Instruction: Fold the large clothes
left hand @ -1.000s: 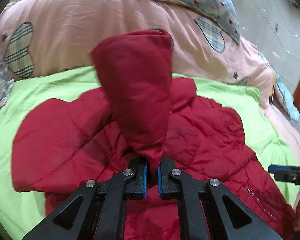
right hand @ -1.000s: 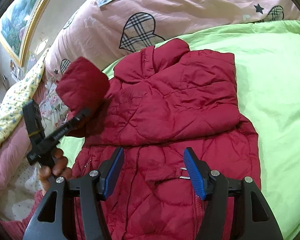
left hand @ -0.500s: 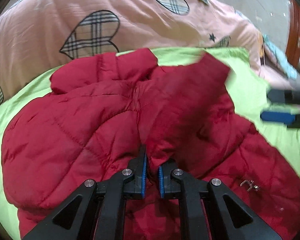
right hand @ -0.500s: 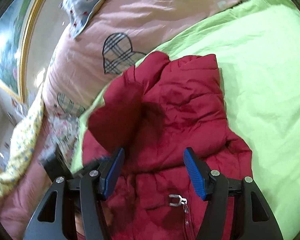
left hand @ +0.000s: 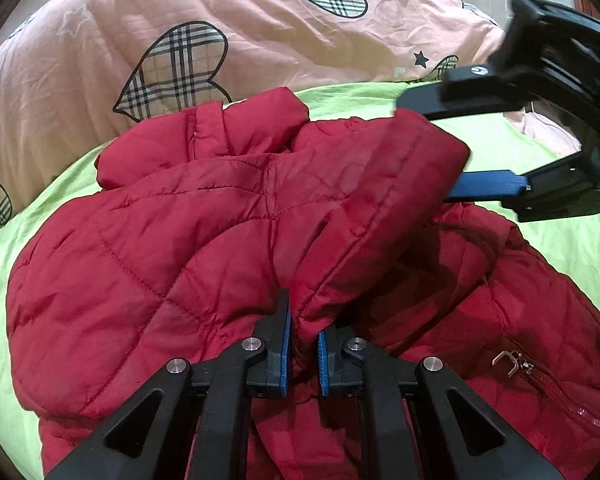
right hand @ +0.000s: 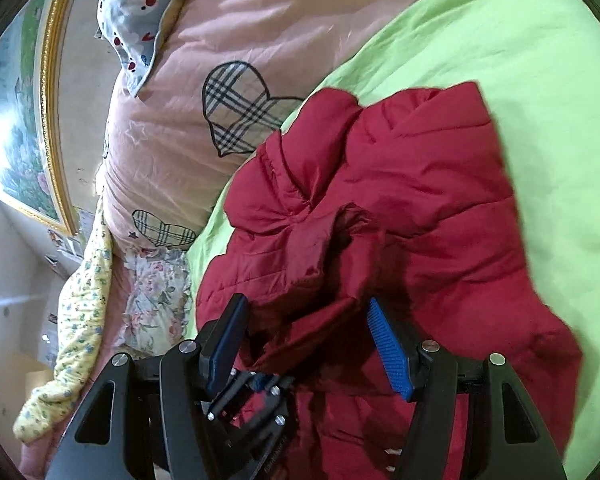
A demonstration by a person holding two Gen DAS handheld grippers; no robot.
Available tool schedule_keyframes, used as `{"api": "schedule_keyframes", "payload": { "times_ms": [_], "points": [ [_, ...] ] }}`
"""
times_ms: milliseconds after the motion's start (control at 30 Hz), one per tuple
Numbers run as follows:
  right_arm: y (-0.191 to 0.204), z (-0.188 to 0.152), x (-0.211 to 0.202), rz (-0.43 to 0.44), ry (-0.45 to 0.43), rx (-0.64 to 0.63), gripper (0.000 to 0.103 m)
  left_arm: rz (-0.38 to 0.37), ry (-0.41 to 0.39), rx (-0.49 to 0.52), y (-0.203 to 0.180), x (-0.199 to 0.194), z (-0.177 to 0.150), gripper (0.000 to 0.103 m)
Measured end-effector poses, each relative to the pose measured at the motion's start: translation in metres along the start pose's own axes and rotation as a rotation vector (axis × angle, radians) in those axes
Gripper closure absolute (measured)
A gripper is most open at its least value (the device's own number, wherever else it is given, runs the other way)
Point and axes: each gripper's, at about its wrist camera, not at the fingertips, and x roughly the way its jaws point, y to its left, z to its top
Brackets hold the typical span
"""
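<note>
a green sheet (left hand: pixel 372 96) covers the bed, with the red jacket (left hand: pixel 148 248) spread on it below the pink quilt (left hand: pixel 260 32). the left gripper (left hand: pixel 302 354) is clamped on a jacket sleeve fold. the right gripper (right hand: pixel 308 344) hangs over the jacket, jaws apart, gripping nothing.

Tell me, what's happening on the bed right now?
Left gripper shut on red jacket sleeve. Right gripper open above jacket. Nothing in the way.
</note>
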Motion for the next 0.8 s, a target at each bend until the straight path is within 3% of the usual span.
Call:
{"api": "schedule_keyframes", "payload": {
  "times_ms": [300,467,533,567,600,800],
  "points": [
    [-0.002,0.005,0.008,0.077,0.009,0.058,0.039,-0.004,0.003,0.015,-0.003,-0.001,0.001,0.094],
    [-0.005,0.007,0.009,0.064,0.012,0.07,0.039,-0.013,-0.001,0.017,-0.005,-0.004,0.0,0.091],
    [-0.006,0.007,0.015,0.037,0.027,0.067,0.054,-0.02,0.009,0.005,-0.002,-0.004,0.001,0.088],
    [-0.006,0.006,0.019,0.028,0.039,0.063,0.079,-0.021,0.014,0.001,0.0,-0.004,0.001,0.083],
    [-0.007,0.005,0.022,0.008,0.05,0.055,0.093,-0.029,0.019,-0.004,0.002,-0.006,0.001,0.081],
    [-0.006,0.003,0.005,-0.067,0.009,-0.019,0.096,-0.111,0.008,-0.049,0.028,-0.043,-0.008,0.075]
  ]
}}
